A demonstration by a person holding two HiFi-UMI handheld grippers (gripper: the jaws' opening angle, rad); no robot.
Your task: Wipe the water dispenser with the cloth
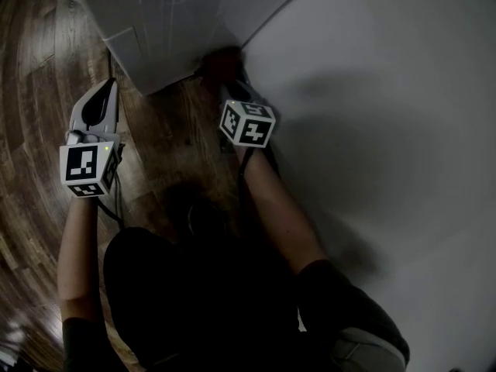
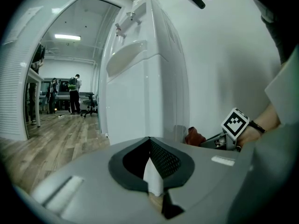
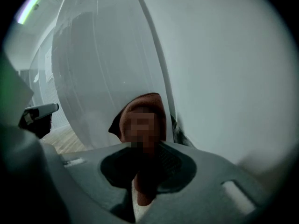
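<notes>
Two grippers sit low over a dark wood-plank floor (image 1: 31, 91) beside a plain white wall (image 1: 387, 91). The right gripper (image 3: 141, 148) is clamped on a crumpled reddish-brown cloth (image 3: 150, 104), which is pressed to the lower side of the white water dispenser (image 2: 145, 78) near the wall. The left gripper (image 2: 150, 143) has its jaws together and holds nothing.

Wood-plank floor (image 1: 39, 153), wht water dispenser (image 1: 163, 29) standing on it, next to wall (image 1: 387, 91).
</notes>
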